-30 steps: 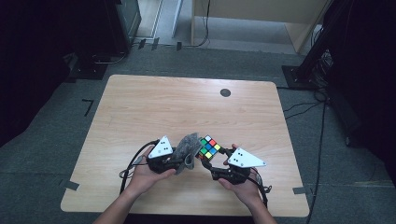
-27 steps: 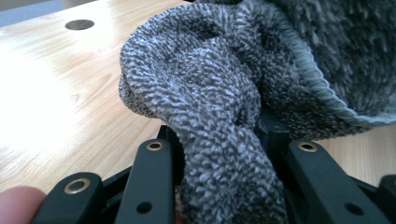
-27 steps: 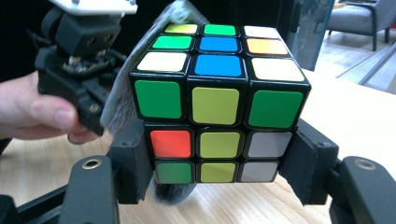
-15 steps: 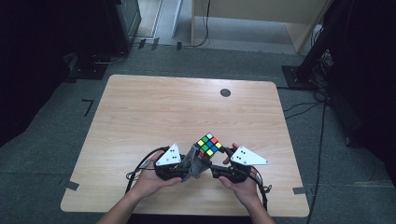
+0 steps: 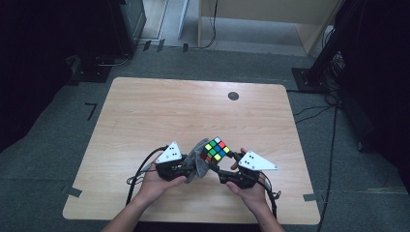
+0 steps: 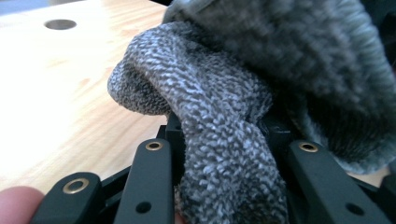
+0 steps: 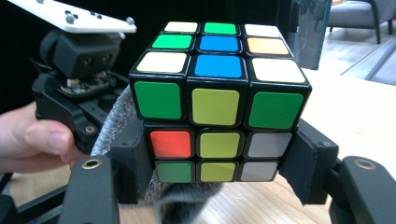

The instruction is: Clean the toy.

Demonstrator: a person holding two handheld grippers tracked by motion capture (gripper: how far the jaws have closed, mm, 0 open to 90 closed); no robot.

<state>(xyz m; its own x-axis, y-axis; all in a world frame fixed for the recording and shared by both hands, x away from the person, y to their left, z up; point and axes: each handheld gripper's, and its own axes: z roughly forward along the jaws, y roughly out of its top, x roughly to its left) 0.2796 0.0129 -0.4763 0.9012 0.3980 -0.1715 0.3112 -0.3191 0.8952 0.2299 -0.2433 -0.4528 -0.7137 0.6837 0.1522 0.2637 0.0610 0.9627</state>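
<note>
While the puzzle cube is clamped in the right claw above the surface, the grey cloth is pinched by the left claw against its underside; wiping appears underway, not finished.

grey knitted cloth clamped between the left gripper's black jaws, bunched and folded above them, wooden table behind, dark round hole top left, fingertip bottom left
</note>
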